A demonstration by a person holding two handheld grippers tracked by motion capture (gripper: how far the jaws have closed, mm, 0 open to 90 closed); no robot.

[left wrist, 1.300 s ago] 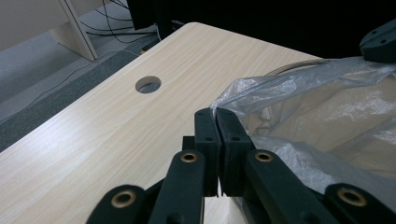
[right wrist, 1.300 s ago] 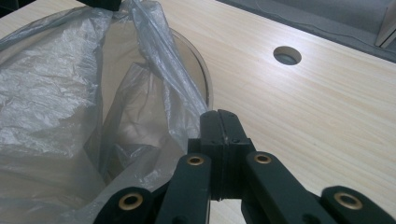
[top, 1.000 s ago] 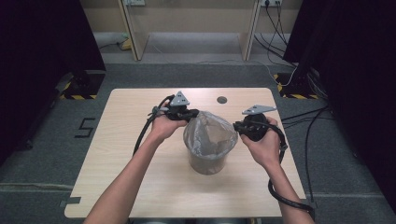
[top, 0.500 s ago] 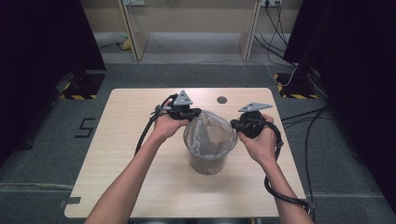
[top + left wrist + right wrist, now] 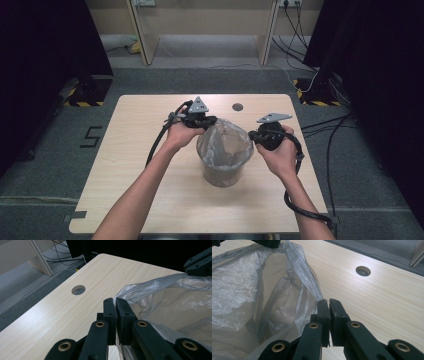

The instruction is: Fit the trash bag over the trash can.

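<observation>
Thin translucent grey plastic bag (image 5: 225, 142) lining small round bin (image 5: 223, 172) at centre of pale wooden desk (image 5: 130, 150); left tool (image 5: 115, 305) and right tool (image 5: 326, 305) pinched on opposite rim edges, stretching mouth open.

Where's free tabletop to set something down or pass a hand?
Free: the table's left half, the near edge in front of the bin, and the far strip around the hole. Crowded: the middle, where both grippers pinch the bag's rim.
</observation>
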